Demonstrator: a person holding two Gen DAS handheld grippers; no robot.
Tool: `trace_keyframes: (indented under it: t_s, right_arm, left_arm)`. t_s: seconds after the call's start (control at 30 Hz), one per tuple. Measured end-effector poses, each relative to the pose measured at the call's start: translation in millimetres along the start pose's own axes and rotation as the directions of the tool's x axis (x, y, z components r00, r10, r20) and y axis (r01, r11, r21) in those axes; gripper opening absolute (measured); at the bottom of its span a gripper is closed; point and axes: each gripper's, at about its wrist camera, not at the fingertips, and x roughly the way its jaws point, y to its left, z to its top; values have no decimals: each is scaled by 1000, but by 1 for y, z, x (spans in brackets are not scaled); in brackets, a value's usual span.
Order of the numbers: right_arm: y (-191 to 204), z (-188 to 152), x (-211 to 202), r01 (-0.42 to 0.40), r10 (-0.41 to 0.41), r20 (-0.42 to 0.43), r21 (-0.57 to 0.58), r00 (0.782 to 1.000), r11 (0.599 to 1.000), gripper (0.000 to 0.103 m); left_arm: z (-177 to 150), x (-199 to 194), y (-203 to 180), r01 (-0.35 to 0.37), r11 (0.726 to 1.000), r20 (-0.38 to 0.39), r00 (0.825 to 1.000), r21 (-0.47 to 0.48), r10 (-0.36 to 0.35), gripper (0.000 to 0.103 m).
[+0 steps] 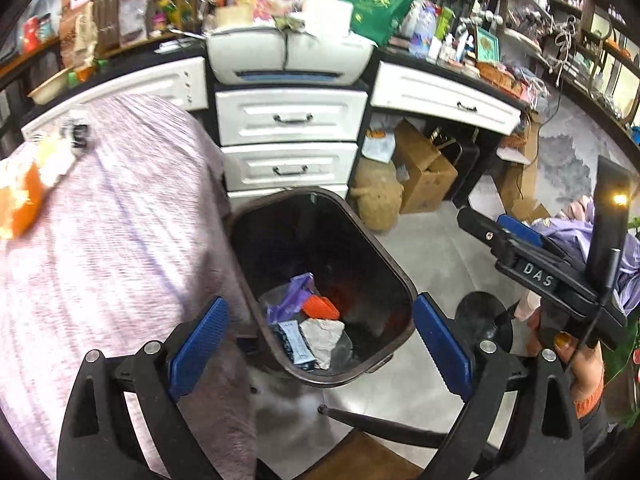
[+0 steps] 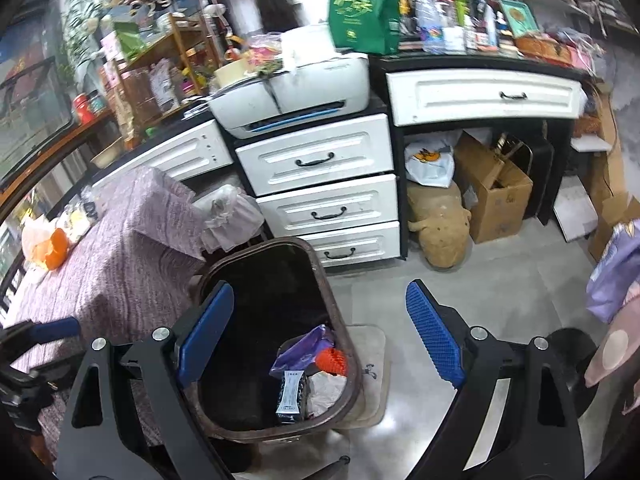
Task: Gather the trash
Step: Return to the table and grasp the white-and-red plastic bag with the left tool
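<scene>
Hovering: left gripper (image 1: 320,332), jaws gaping wide, holding nothing, over bin (image 1: 400,280).
Right gripper (image 2: 320,336): likewise wide, empty.
Next: orange wrapper (image 2: 54,254) is looking light, crinkly; pinching its edge should work.

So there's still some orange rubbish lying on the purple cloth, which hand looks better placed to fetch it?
Probably the left. Its tongs are open and empty above the bin, beside the purple cloth holding the orange scrap. The right tongs, also open, sit farther away.

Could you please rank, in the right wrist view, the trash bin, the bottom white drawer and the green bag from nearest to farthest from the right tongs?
1. Trash bin, just ahead between the tongs.
2. Bottom white drawer, behind the bin.
3. Green bag, up on the desk.
</scene>
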Motion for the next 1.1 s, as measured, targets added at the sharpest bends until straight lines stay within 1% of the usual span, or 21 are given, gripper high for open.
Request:
trace_keyframes:
  t_s: [0.13, 0.23, 0.3, 0.4, 0.47, 0.53, 0.6, 0.67, 0.73, 0.77, 0.87, 0.9, 0.97, 1.03, 1.1]
  right_arm:
    - [28, 9, -3, -55, 54, -3, -74, 999, 996, 87]
    - [54, 15, -6, -115, 115, -13, -128, 993, 985, 87]
    - [73, 19, -5, -164, 161, -30, -159, 987, 974, 87]
    - [106, 20, -2, -221, 212, -63, -224, 975, 949, 87]
    - [131, 19, 2, -266, 248, -99, -269, 964, 926, 87]
    - [153, 17, 4, -306, 280, -128, -303, 951, 902, 87]
    - [174, 17, 7, -342, 307, -154, -332, 939, 879, 87]
    - [192, 17, 9, -367, 324, -175, -354, 930, 860, 87]
    - [214, 18, 13, -396, 343, -201, -372, 917, 840, 87]
    - [222, 19, 15, -405, 349, -209, -378, 913, 832, 87]
    - [244, 20, 20, -418, 357, -220, -398, 908, 816, 87]
    - [249, 21, 21, -421, 359, -223, -400, 906, 814, 87]
    - [261, 23, 27, -431, 366, -233, -396, 901, 811, 87]
    - [273, 25, 34, -446, 375, -250, -379, 893, 811, 87]
    - [285, 26, 40, -454, 379, -260, -375, 888, 808, 87]
  left_arm:
    - [-3, -20, 21, -25, 999, 38, 999, -38, 26, 93]
    - [-5, -37, 38, -66, 996, 67, 995, -59, 70, 93]
    - [-8, -50, 51, -102, 992, 92, 990, -72, 108, 93]
    - [-12, -67, 71, -173, 981, 122, 976, -85, 183, 93]
    - [-14, -76, 90, -216, 971, 136, 964, -104, 229, 93]
    - [-17, -83, 114, -262, 957, 135, 951, -128, 278, 93]
    - [-20, -88, 137, -302, 940, 116, 940, -161, 322, 93]
    - [-24, -94, 164, -314, 925, 89, 937, -214, 339, 93]
    - [-27, -102, 189, -310, 910, 79, 936, -275, 343, 93]
    - [-28, -106, 202, -313, 899, 77, 933, -305, 351, 93]
    - [-28, -116, 238, -328, 859, 68, 921, -394, 383, 93]
    - [-28, -119, 250, -322, 844, 72, 919, -430, 387, 93]
    - [-26, -121, 269, -310, 824, 69, 920, -474, 386, 93]
    - [-21, -116, 286, -316, 817, 48, 922, -482, 385, 89]
    - [-16, -108, 299, -340, 812, 21, 918, -475, 396, 84]
